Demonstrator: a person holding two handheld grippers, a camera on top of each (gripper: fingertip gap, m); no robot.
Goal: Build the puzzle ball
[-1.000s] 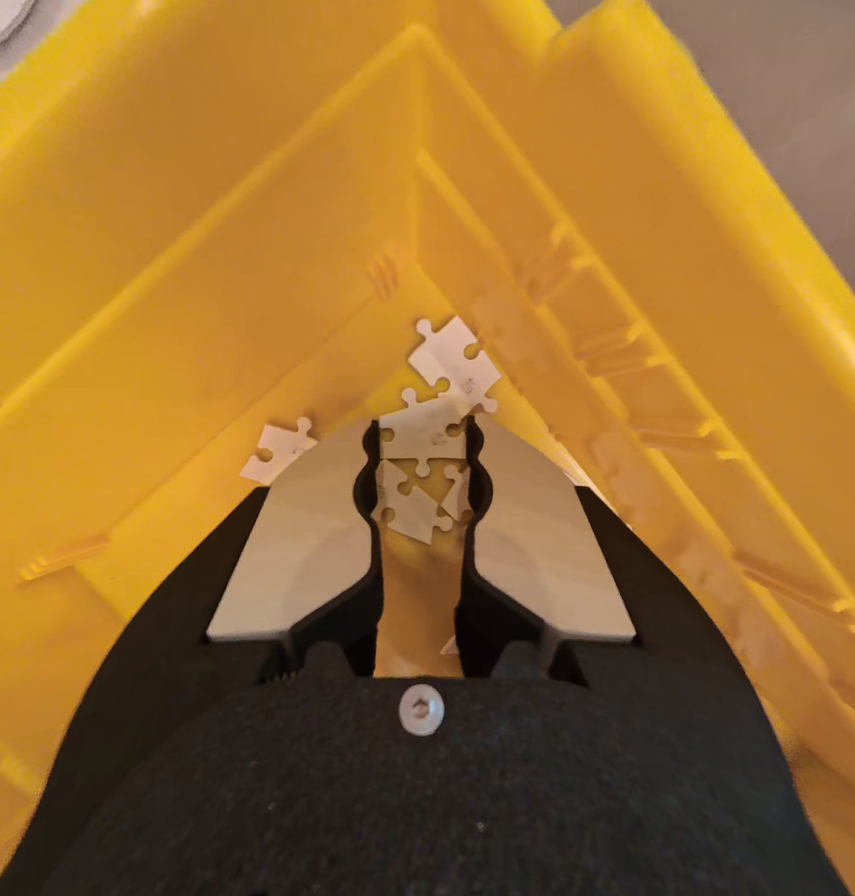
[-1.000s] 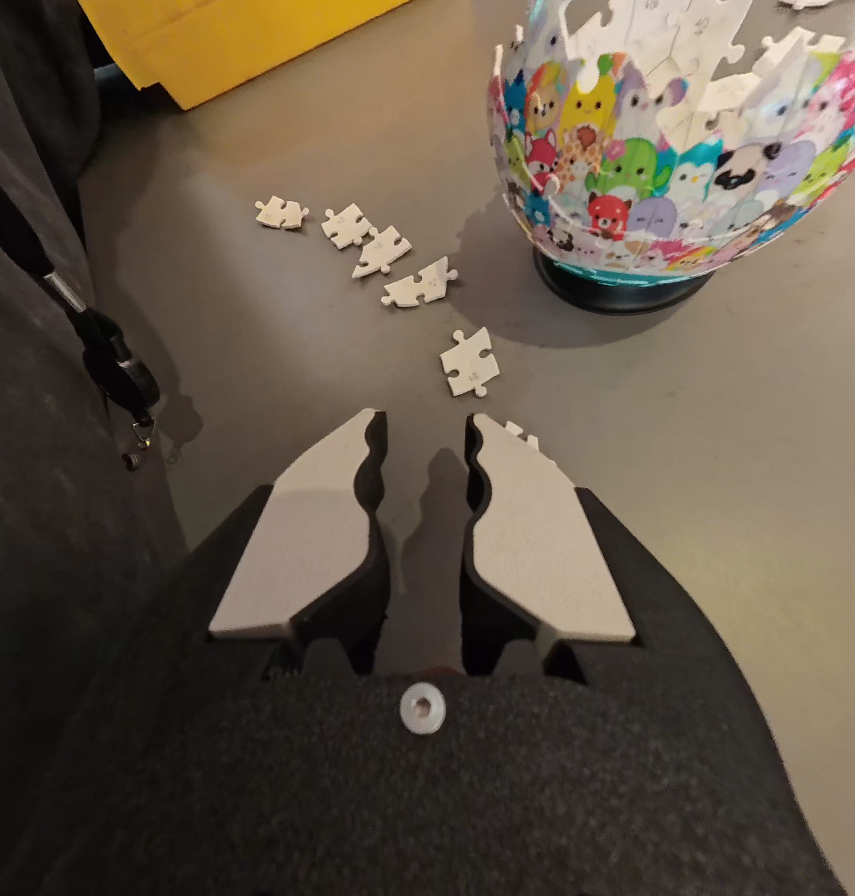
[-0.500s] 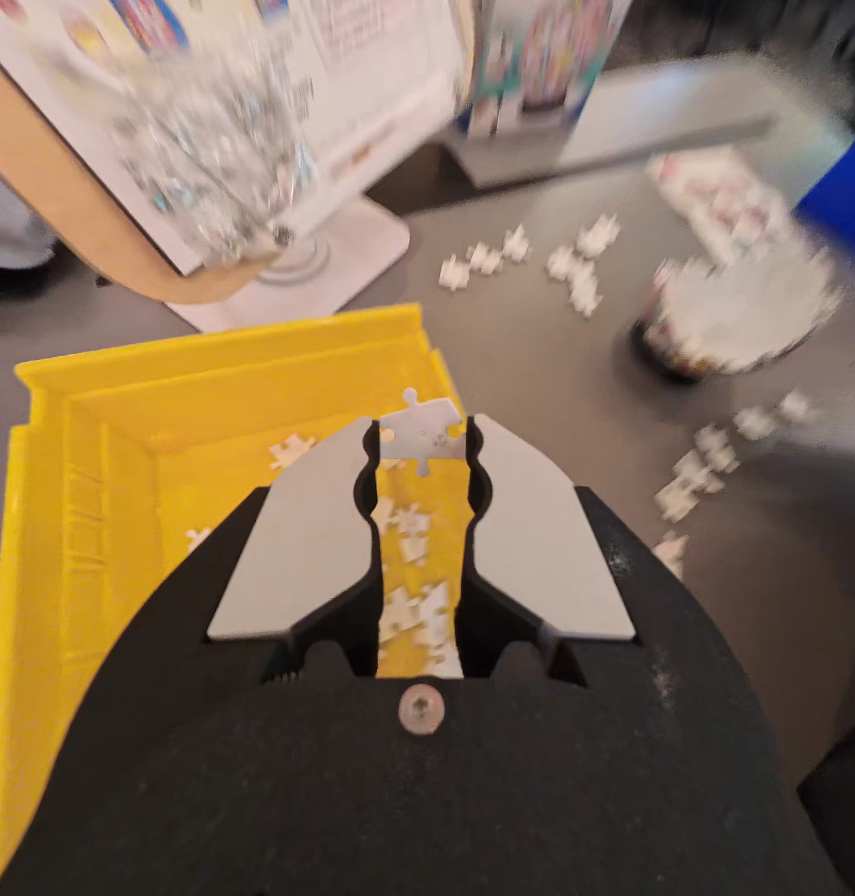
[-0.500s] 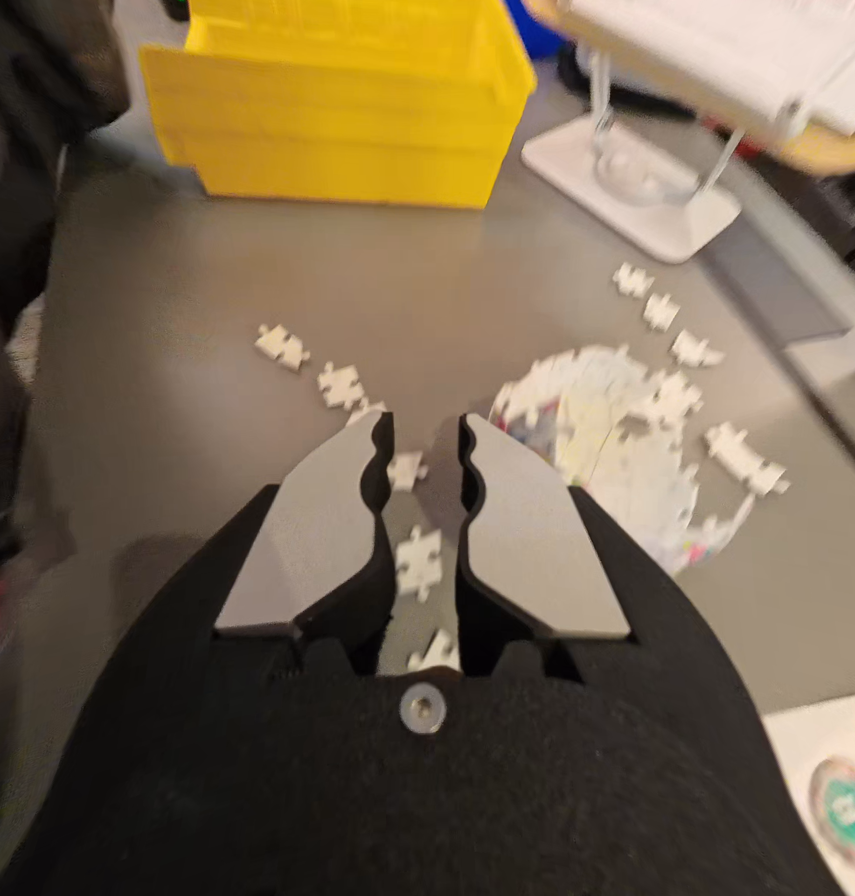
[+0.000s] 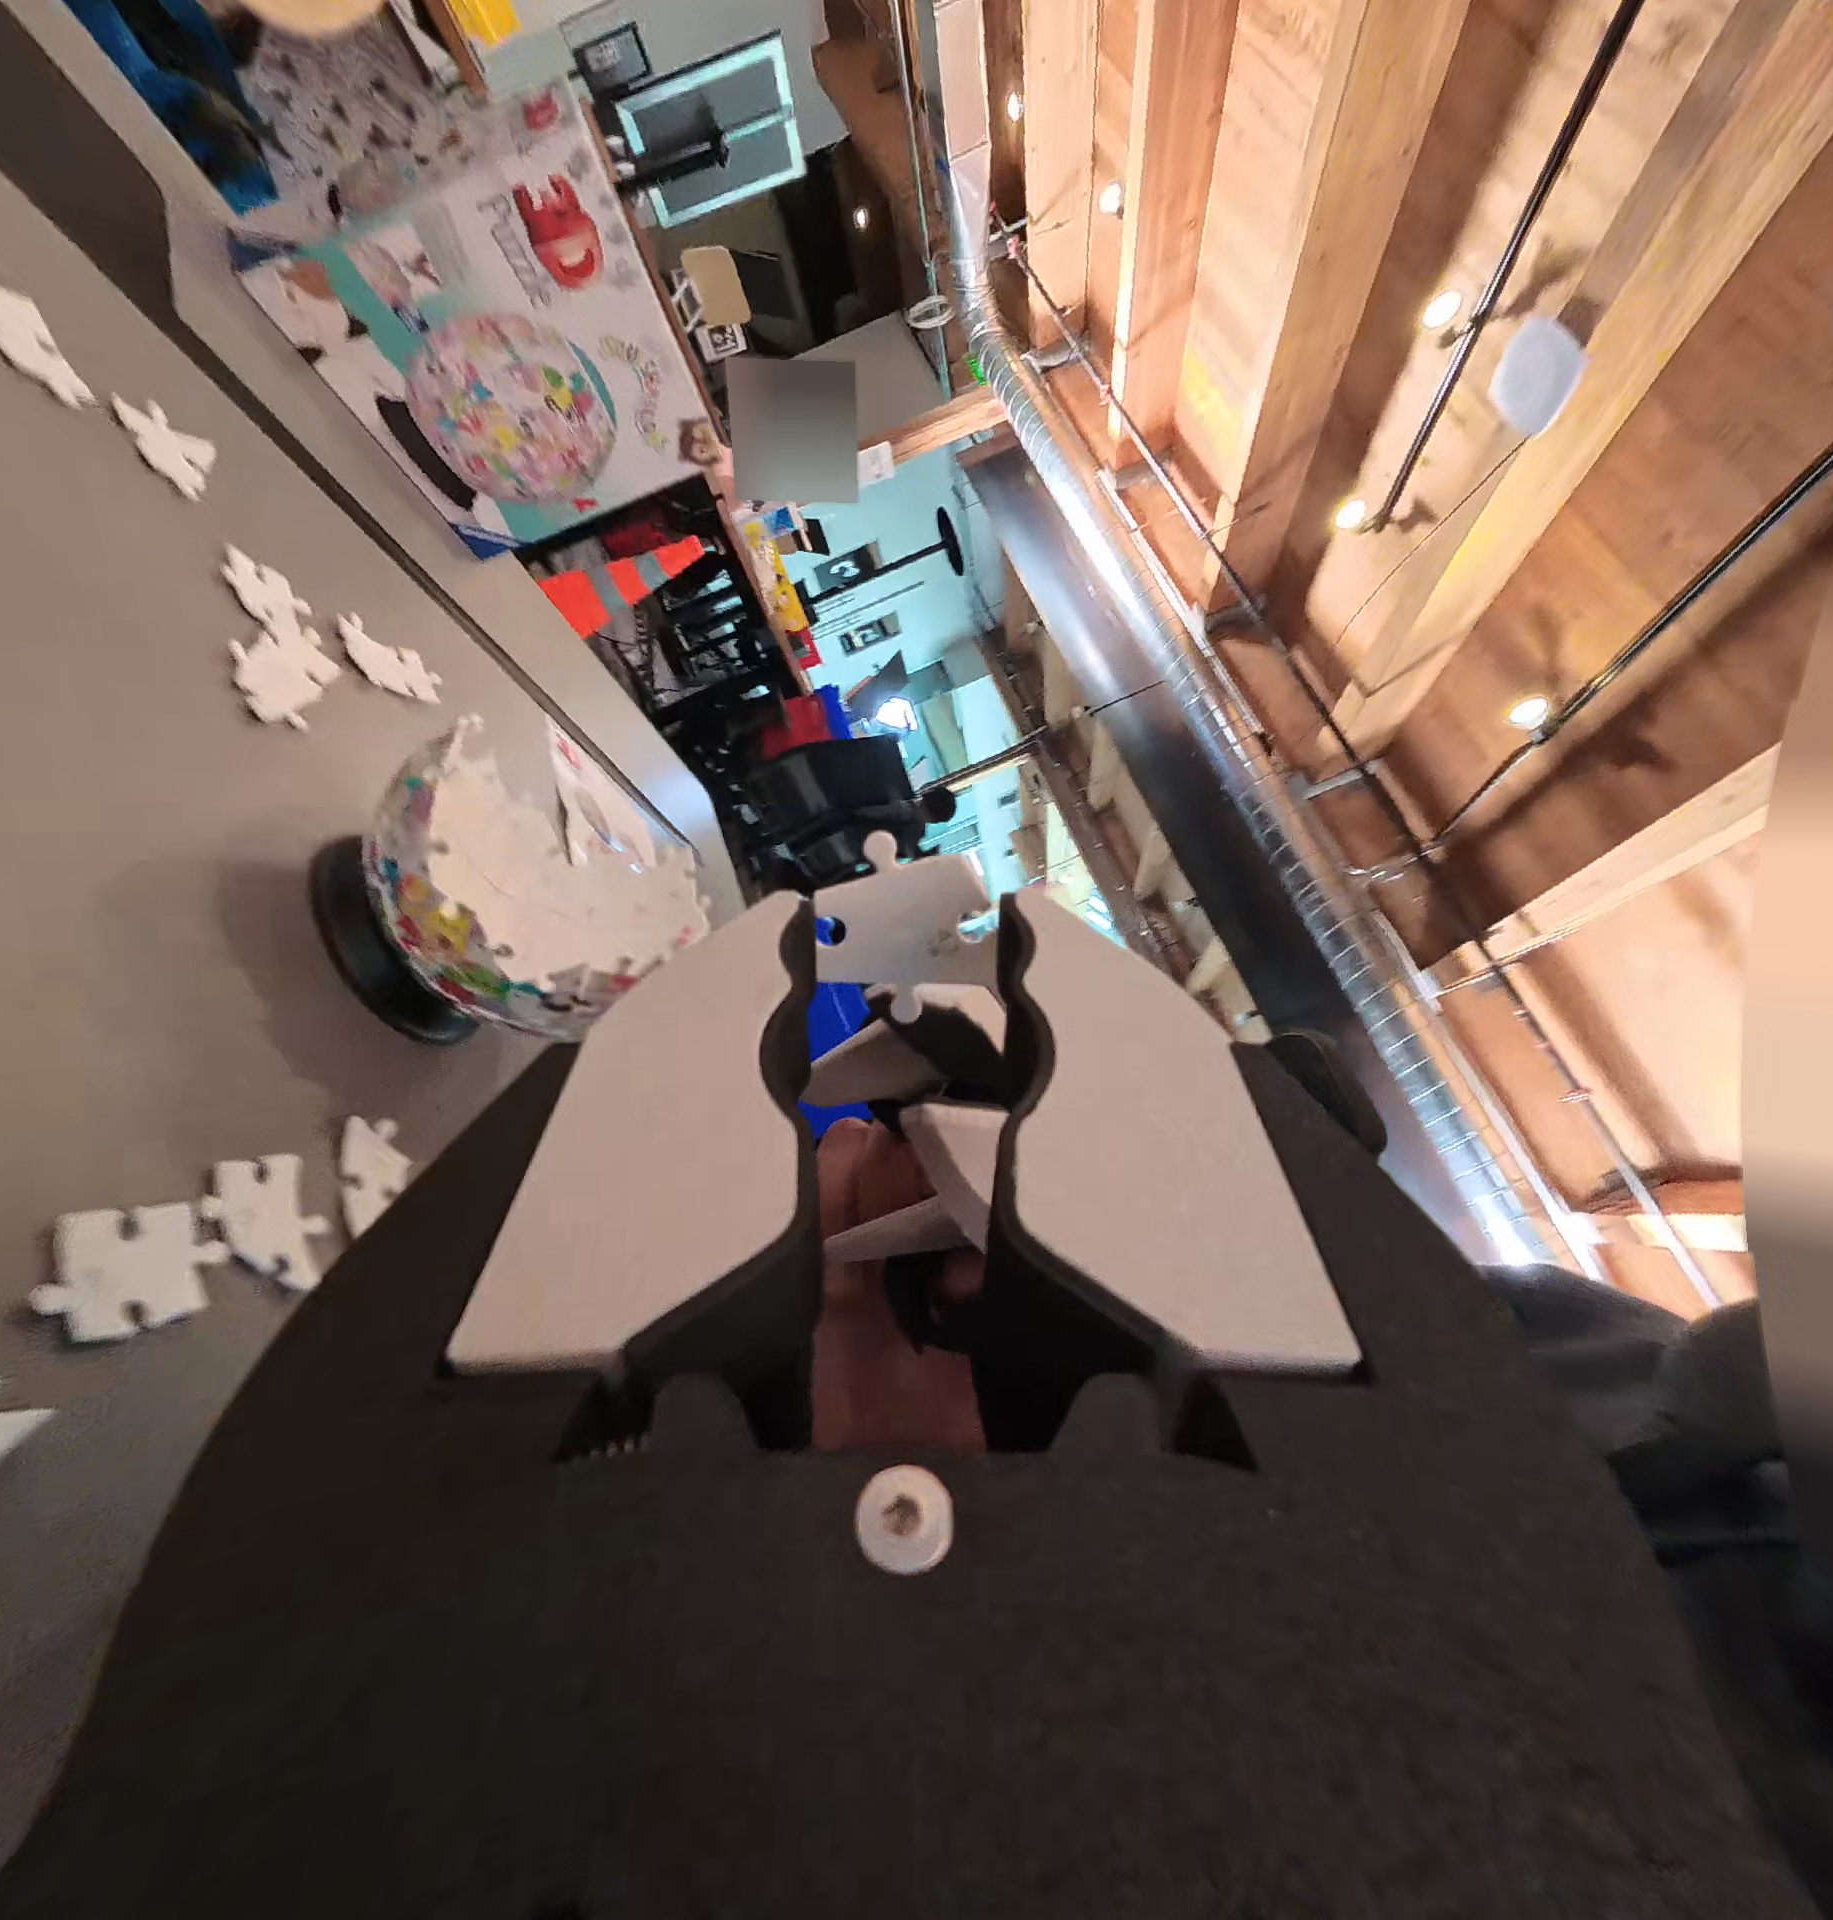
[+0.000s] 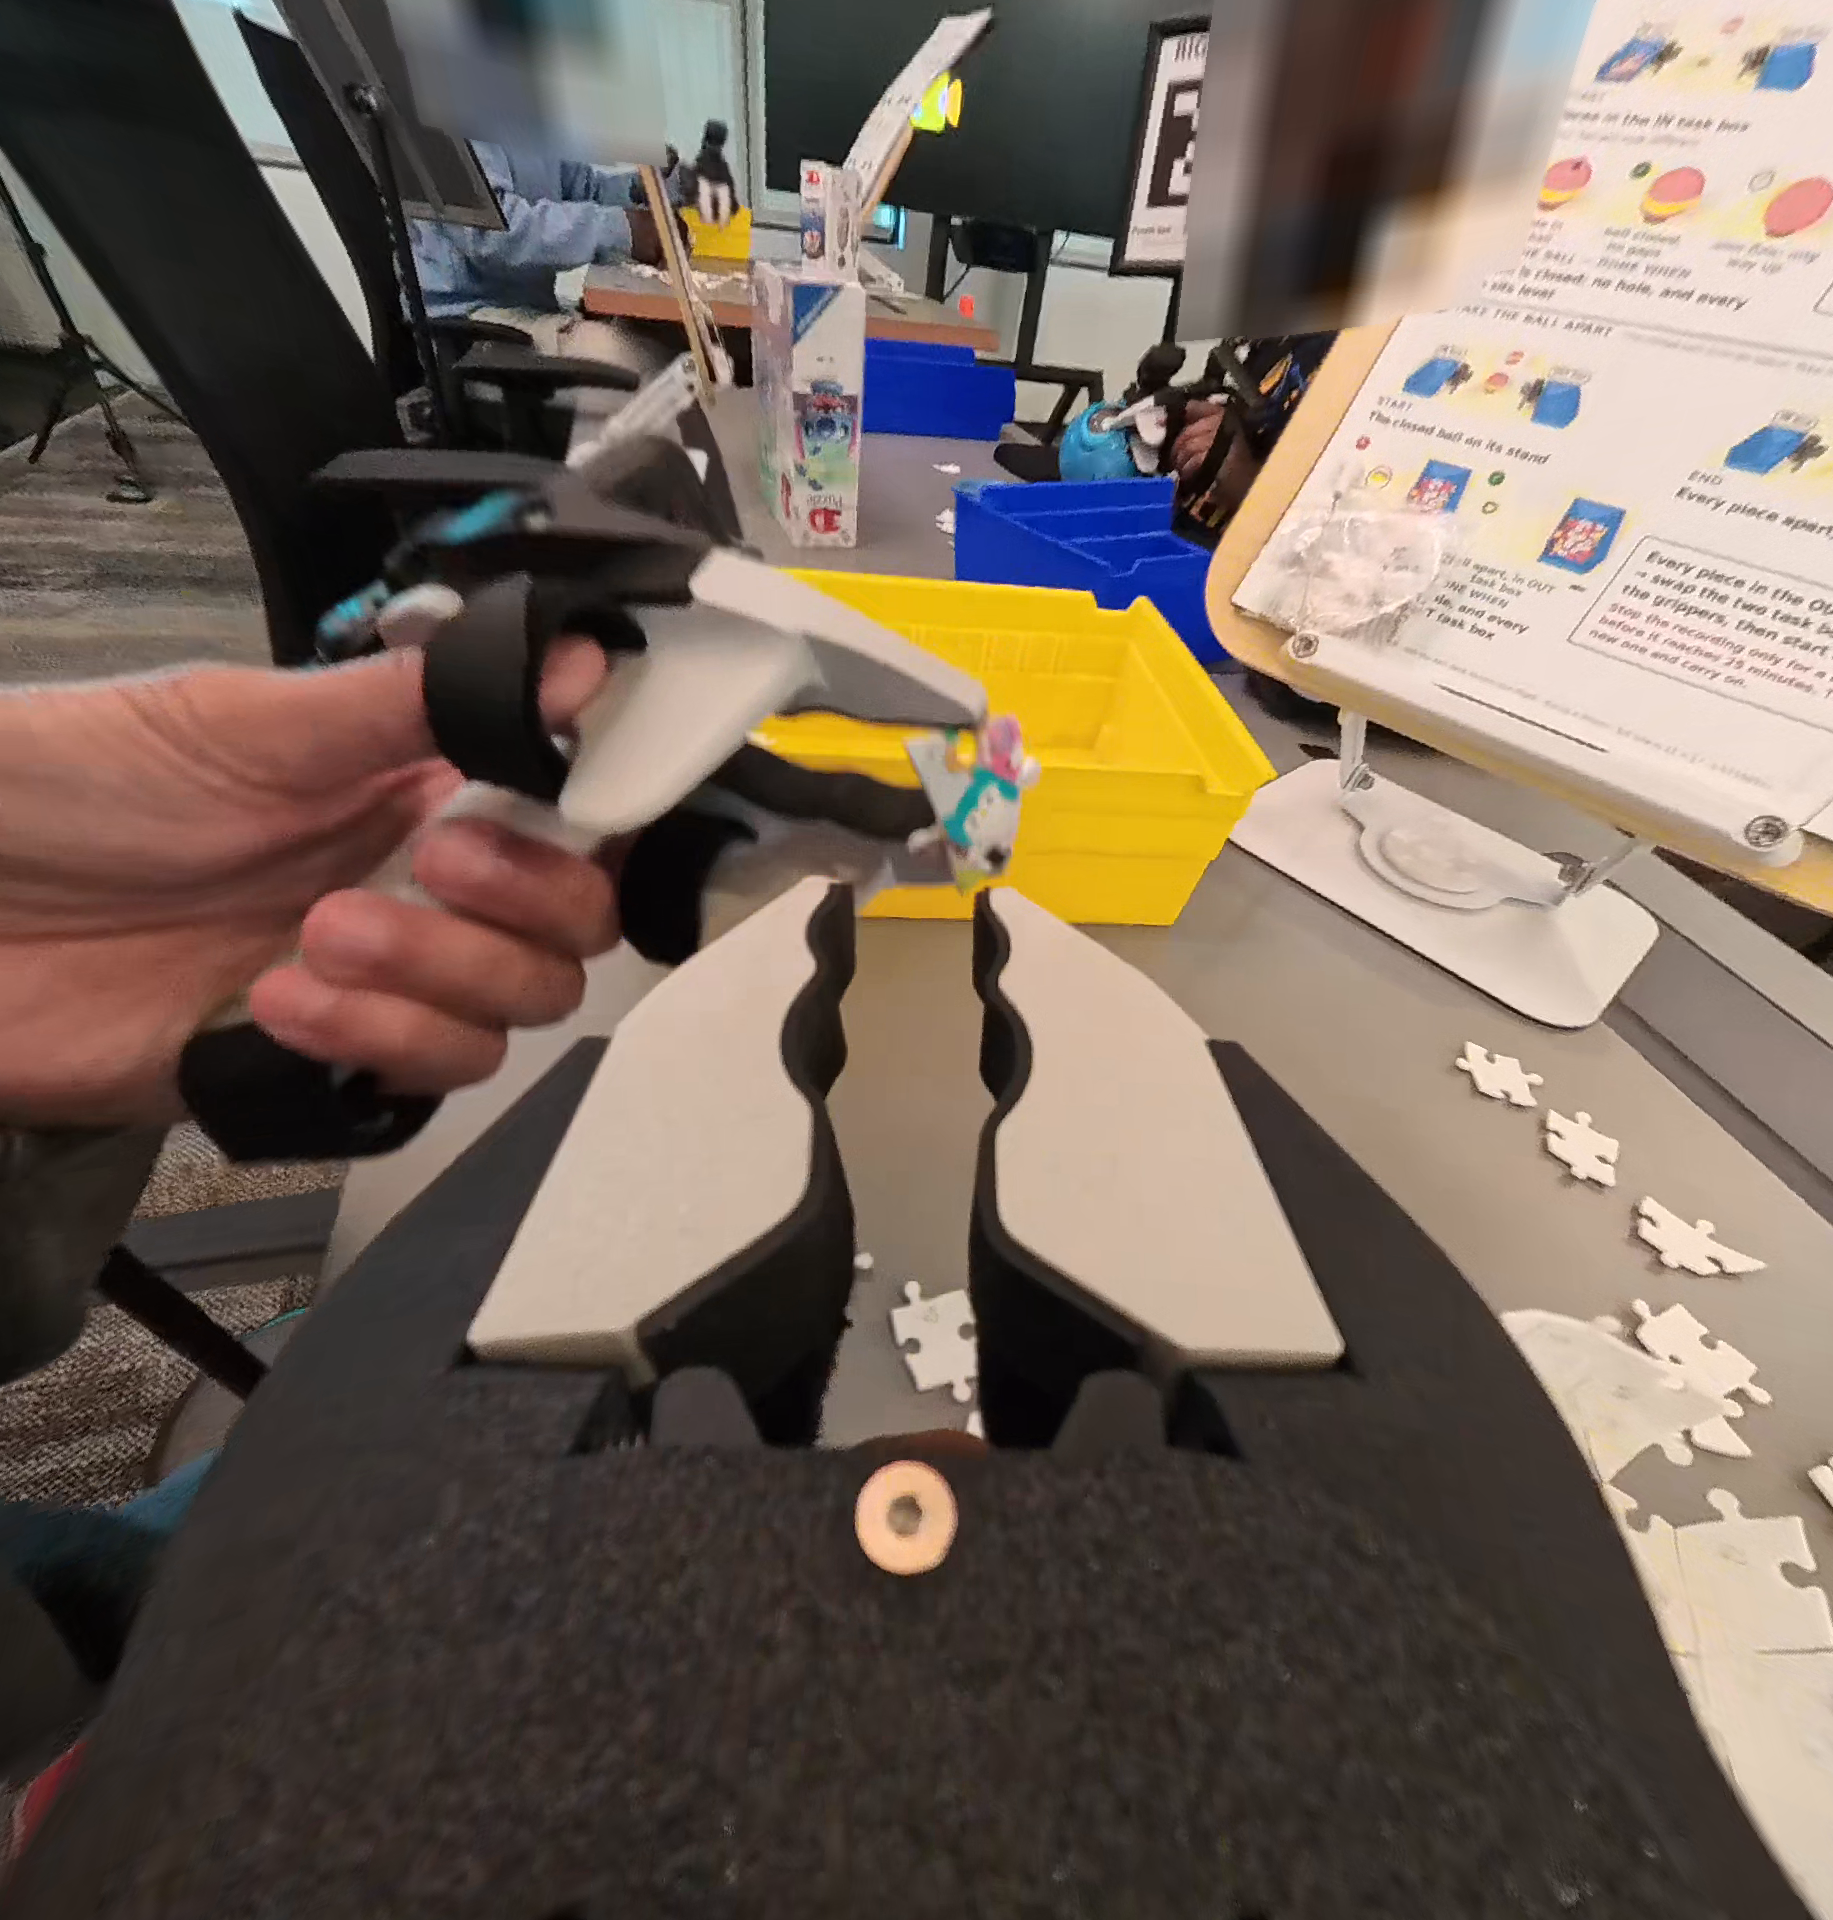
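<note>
Half built, the puzzle ball [image 5: 507,894] waits at frame left; loose pieces [image 5: 133,1262] dot the counter [image 5: 91,935]. The left hand-held gripper [image 5: 904,925] pinches one puzzle piece [image 5: 896,930]. The right hand-held gripper [image 6: 910,914], narrowly parted, grips nothing.

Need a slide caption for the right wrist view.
Left gripper holds a colourful puzzle piece up before the open, empty right gripper, yellow bin behind.

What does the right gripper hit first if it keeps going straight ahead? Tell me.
Probably the puzzle piece held in the left gripper, just ahead of the open right gripper. Depth is unclear; the yellow bin lies beyond.
</note>
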